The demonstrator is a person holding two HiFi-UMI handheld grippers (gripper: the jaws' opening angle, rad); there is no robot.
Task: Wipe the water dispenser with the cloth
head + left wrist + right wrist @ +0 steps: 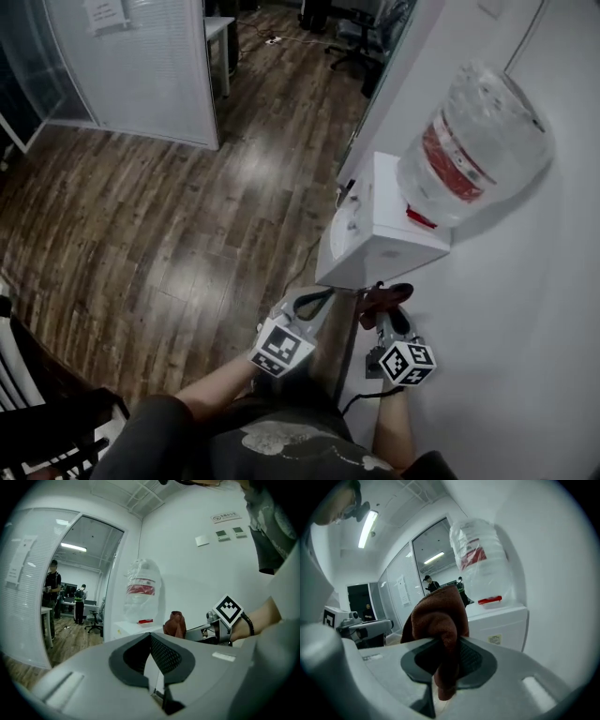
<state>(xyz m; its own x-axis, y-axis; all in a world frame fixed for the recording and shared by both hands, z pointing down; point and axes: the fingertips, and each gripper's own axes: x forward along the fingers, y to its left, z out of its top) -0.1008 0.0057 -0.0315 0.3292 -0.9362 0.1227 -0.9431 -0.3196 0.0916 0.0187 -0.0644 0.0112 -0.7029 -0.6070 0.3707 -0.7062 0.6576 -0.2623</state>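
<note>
In the head view the white water dispenser (375, 246) stands against the wall (525, 309) at about 1 o'clock from centre. Its upturned water bottle (473, 141) leans out at 2 o'clock, with the wooden floor (141, 216) spreading to the left. Just below the dispenser's near edge, the right gripper (392, 307) carries a reddish-brown cloth (382, 296) close to the cabinet, though contact cannot be made out. The left gripper (313, 303) sits beside it at 9 o'clock.

In the left gripper view the jaws are together with nothing between them. The cloth (175, 624) shows bunched at 1 o'clock, short of the dispenser.

In the right gripper view the jaws are clamped on a fold of the cloth (438, 620). The rest mushrooms above the pads, and a tail hangs below. The dispenser's front (501, 620) lies ahead at 3 o'clock.

The cloth looks soft, light and limp, so it will likely drag and fold under pressure. A grip on a thick gathered fold, as here, suits it. The smooth cabinet should wipe easily. The bottle looks heavy and only perched, so it is better not shoved.
</note>
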